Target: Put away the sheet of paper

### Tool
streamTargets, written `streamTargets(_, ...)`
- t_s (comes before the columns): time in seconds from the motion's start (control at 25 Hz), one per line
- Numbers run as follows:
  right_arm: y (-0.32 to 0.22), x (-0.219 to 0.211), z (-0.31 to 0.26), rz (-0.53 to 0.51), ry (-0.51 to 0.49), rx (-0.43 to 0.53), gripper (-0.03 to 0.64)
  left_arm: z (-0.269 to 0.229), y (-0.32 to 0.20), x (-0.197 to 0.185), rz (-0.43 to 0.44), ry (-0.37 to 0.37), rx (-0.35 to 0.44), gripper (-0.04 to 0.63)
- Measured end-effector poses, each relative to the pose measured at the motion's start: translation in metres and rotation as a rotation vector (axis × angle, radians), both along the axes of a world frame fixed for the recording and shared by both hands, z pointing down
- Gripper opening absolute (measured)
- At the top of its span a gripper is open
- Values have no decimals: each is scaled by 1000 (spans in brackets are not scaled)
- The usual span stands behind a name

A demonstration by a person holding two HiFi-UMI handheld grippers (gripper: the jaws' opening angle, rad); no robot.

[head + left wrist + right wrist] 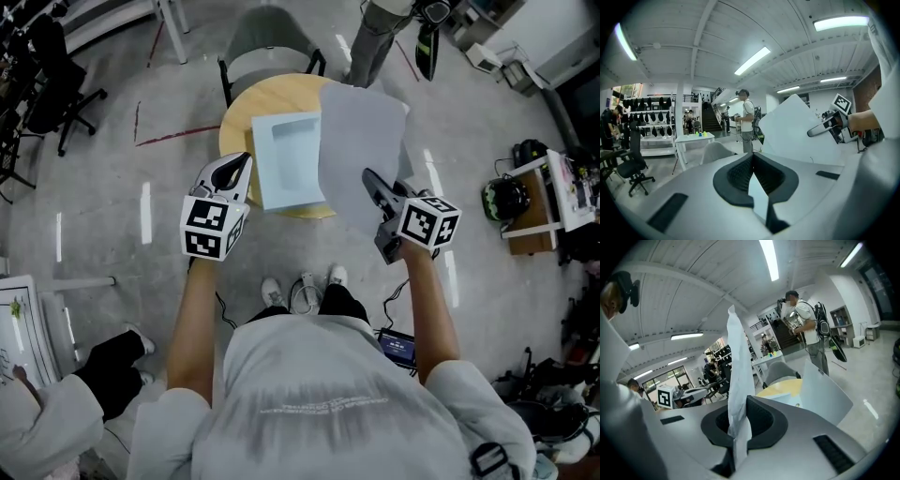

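Observation:
A white sheet of paper [361, 141] hangs in the air over the right side of the round wooden table [248, 108]. My right gripper [368, 175] is shut on its lower edge. In the right gripper view the sheet [736, 380] rises edge-on from between the jaws. A pale blue folder [291, 164] lies on the table, and my left gripper [246, 161] is at its near left edge. In the left gripper view a thin pale strip of folder [759, 197] sits between the closed jaws. Its raised cover [825, 390] shows at the right of the right gripper view.
A grey chair [267, 42] stands behind the table and a person [806, 329] stands just beyond it. A black office chair [47, 84] is at the far left. A small wooden stand with a helmet [511, 199] is to the right.

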State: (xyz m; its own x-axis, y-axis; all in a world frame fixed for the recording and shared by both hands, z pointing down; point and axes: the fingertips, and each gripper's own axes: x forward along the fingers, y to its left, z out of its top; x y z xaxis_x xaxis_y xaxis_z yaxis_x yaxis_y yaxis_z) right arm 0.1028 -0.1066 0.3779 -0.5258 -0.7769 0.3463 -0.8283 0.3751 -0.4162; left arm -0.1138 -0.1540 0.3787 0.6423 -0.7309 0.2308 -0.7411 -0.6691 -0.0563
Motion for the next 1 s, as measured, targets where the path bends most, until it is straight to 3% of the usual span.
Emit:
streamTargets(0.12,-22,-3,12,-9,-80,-39,28,9,-13,-6,-27,-12,-17,17)
streamTargets(0.4,-76,-1,35,-93,-103,-87,28,19,-52,0,-128,-21,-46,17)
streamTargets(0.68,-111,0,69,-107,-112,-207,28,32,-74,27,-148,-26,-83,17)
streamTargets(1.0,-116,4,123,-91,-97,-351,28,59,-83,26,-160,-47,-141,17)
